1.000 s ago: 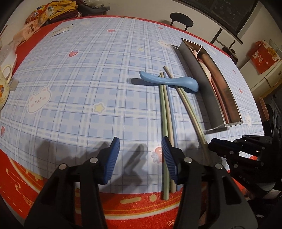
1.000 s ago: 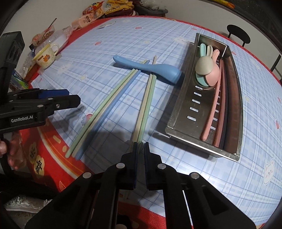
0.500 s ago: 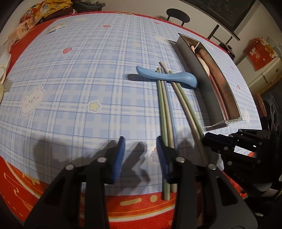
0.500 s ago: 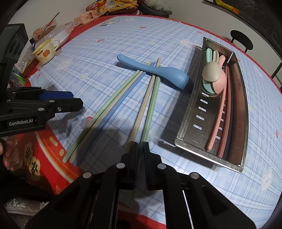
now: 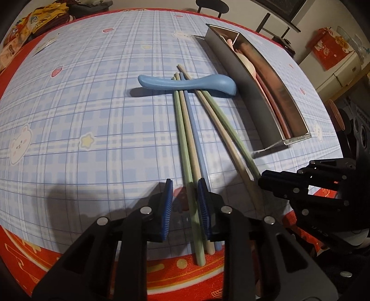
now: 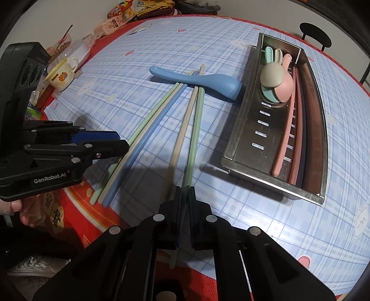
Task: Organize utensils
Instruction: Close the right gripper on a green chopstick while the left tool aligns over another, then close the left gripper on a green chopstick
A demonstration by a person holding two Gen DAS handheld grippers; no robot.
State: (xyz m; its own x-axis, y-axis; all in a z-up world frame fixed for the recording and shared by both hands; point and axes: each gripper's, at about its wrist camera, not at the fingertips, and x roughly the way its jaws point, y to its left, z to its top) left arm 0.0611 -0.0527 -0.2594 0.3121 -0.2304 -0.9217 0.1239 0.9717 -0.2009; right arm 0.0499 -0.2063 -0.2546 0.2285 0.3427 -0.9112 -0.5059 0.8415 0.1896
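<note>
Three chopsticks, green, cream and blue (image 5: 185,129), lie side by side with their far ends under a blue spoon (image 5: 185,83). My left gripper (image 5: 186,206) is closing over their near ends. The green chopstick (image 5: 192,203) runs between its pads without touching them. A second pair, cream and green (image 6: 192,129), slants toward my right gripper (image 6: 184,192), which is shut on the green one; the cream one passes beside its left finger. The steel tray (image 6: 245,129) on the right holds rabbit-eared spoons (image 6: 275,78) and pink chopsticks.
The table's red front edge (image 5: 161,275) lies just under both grippers. A yellow mug (image 6: 61,74) and snack packets (image 6: 120,18) sit at the far left. A dark chair (image 6: 314,37) stands behind the tray. A person's hand (image 6: 20,208) holds the left gripper.
My left gripper shifted right, from bare cloth to over the three chopsticks, and its jaws narrowed. My right gripper stayed shut while the chopstick pair slid deeper between and under its fingers.
</note>
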